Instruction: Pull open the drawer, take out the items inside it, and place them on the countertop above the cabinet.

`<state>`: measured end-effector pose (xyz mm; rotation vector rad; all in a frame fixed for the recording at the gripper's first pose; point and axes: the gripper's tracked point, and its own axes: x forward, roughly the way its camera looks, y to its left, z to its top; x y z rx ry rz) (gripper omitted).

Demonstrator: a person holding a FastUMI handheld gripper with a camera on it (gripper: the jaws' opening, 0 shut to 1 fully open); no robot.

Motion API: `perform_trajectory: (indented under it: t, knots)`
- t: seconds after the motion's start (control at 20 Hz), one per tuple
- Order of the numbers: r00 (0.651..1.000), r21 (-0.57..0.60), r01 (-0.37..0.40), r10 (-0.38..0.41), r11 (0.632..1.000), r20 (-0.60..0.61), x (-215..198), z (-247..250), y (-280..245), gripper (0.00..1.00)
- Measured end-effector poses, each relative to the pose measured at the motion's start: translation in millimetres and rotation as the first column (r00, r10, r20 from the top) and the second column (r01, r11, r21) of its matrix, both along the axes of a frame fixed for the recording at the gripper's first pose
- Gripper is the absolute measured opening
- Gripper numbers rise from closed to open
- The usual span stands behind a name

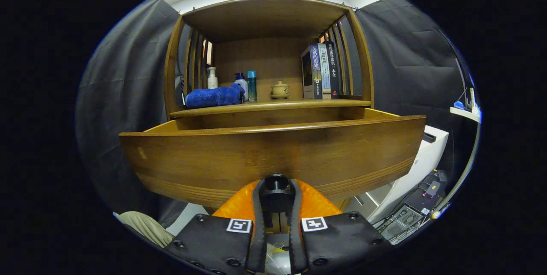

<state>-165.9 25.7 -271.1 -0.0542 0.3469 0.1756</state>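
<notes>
Gripper (277,198) with orange body and black fingers (257,206), closed narrowly around round black knob (276,186) on near front of curved brown wooden drawer (273,155), pulled open. Above, far: wooden countertop (299,104) bearing rolled blue towel (215,96), white pump bottle (212,78), teal can (251,85), small lidded ceramic pot (280,90), upright books (320,71). Right: white cabinet (421,161). Drawer contents hidden.
</notes>
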Motion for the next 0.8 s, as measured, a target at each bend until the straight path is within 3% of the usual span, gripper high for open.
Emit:
perform_trajectory:
  t: [0.65,0.8]
  knots:
    - [0.999,0.033,0.032,-0.031,0.999,-0.031,-32.4,3.8,-5.1,0.29]
    - [0.996,0.061,0.064,-0.059,0.996,-0.072,-33.4,3.2,-4.9,0.42]
